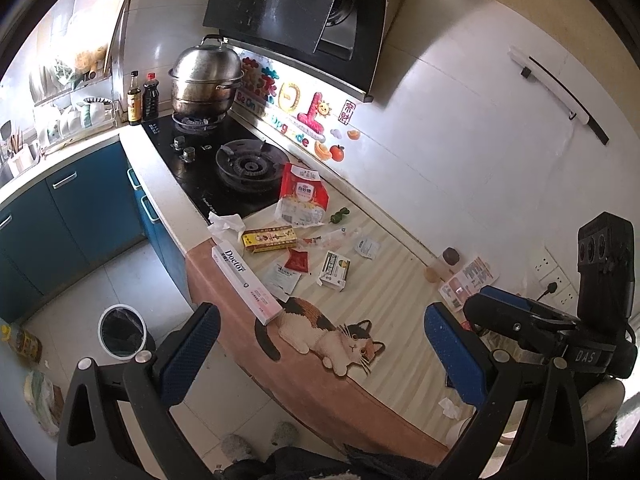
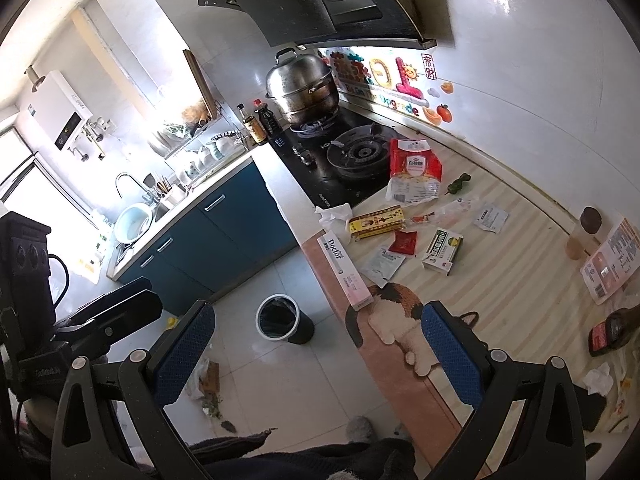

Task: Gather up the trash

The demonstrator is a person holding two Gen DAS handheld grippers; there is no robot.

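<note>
Both grippers, left [image 1: 320, 354] and right [image 2: 318, 354]: jaws wide, empty. Doctor box [image 1: 245, 282] overhangs worktop [image 1: 400, 276] edge (light, stiff cardboard); grip across narrow sides. Bin [image 1: 121, 330] on floor.

You are looking at a steel steamer pot [image 1: 206, 78] showing a brushed, dull shine, standing on a glossy black glass hob [image 1: 208, 168] at the far end. The range hood [image 1: 296, 4] is reflecting light off smooth dark glass. Nearer, a matt striped mat [image 1: 384, 272] with a printed cat is covering the counter. On it, cardboard boxes are lying: a smooth white Doctor box [image 1: 246, 282] and a glossy yellow carton [image 1: 270, 239]. The red sugar bag [image 1: 302, 196] is gleaming as crinkled plastic film, and the tissue [image 1: 226, 224] is looking soft and crumpled. Your gripper fingers [image 1: 192, 354] are carrying rough, textured blue pads on matt black plastic.
</note>
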